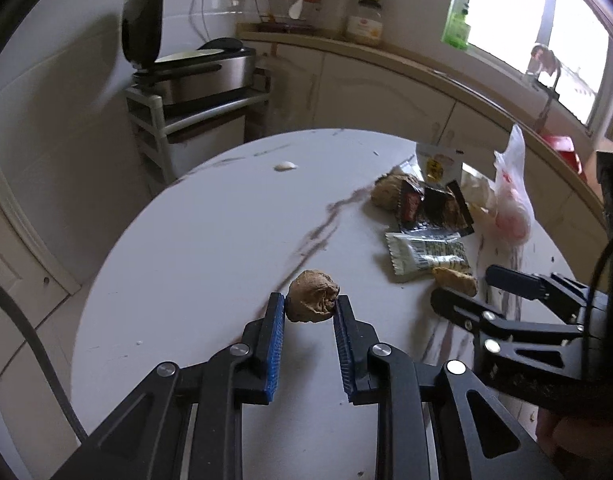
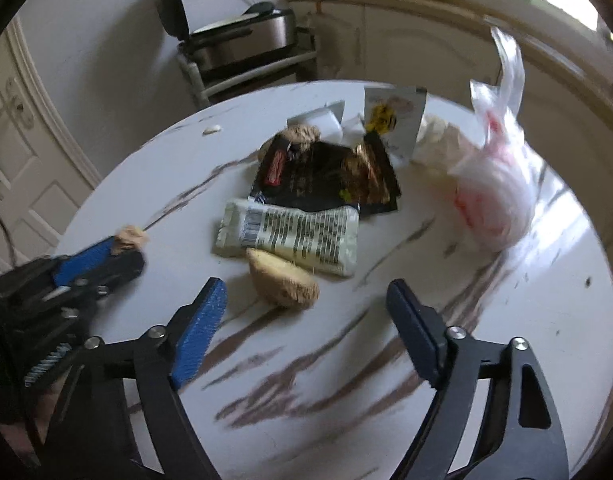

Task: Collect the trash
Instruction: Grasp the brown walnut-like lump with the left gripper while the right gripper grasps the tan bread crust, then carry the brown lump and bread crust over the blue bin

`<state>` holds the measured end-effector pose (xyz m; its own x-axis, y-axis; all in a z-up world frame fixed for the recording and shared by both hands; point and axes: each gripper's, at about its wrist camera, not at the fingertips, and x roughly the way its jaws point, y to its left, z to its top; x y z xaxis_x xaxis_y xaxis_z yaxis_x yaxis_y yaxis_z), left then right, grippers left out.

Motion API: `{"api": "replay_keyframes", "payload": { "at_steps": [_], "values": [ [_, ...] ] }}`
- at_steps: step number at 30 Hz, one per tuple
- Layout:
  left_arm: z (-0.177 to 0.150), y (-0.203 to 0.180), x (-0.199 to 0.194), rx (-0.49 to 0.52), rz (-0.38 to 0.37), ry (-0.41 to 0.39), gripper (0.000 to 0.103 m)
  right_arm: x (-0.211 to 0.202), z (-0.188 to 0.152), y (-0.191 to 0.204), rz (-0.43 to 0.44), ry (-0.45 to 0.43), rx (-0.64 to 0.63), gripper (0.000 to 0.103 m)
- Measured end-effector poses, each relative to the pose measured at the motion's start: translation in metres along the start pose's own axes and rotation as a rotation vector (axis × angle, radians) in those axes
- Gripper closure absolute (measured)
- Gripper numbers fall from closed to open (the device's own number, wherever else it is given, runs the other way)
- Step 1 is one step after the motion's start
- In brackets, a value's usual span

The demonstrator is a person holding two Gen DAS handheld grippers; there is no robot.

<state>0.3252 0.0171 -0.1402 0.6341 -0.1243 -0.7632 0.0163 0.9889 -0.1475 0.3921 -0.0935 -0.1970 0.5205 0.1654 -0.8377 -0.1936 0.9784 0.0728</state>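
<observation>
A crumpled brown paper ball (image 1: 313,296) sits between the blue pads of my left gripper (image 1: 311,309), which is shut on it just over the white marble table (image 1: 178,248). The right wrist view shows that ball (image 2: 130,238) at the left gripper's tip. My right gripper (image 2: 306,294) stands open, its fingers on either side of a second brown lump (image 2: 284,280) without touching it. Beyond it lie a pale green wrapper (image 2: 286,236), a black wrapper (image 2: 326,176), a yellow-labelled pouch (image 2: 390,120) and a white plastic bag (image 2: 494,192).
Another brown ball (image 2: 302,134) lies behind the black wrapper. A small white scrap (image 1: 285,166) is at the table's far side. A cooker with its lid up (image 1: 194,68) stands on a trolley beyond the table, with cabinets (image 1: 366,92) and a window behind.
</observation>
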Motion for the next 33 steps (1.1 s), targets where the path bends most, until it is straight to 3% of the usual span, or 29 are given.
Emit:
{"api": "replay_keyframes", "payload": {
  "at_steps": [2, 5, 18, 33],
  "values": [
    [-0.002, 0.002, -0.003, -0.008, -0.004, 0.000, 0.082, 0.000, 0.001, 0.003, -0.009, -0.011, -0.011, 0.050],
    [-0.004, 0.001, -0.009, -0.009, -0.011, -0.002, 0.082, -0.002, 0.002, 0.005, 0.009, -0.018, -0.014, 0.073],
    [-0.013, -0.037, -0.045, 0.028, -0.062, -0.037, 0.082, -0.051, -0.024, -0.026, 0.073, -0.072, 0.068, 0.073],
    [-0.030, -0.182, -0.094, 0.226, -0.179, -0.101, 0.082, -0.178, -0.083, -0.135, 0.031, -0.264, 0.227, 0.073]
  ]
}}
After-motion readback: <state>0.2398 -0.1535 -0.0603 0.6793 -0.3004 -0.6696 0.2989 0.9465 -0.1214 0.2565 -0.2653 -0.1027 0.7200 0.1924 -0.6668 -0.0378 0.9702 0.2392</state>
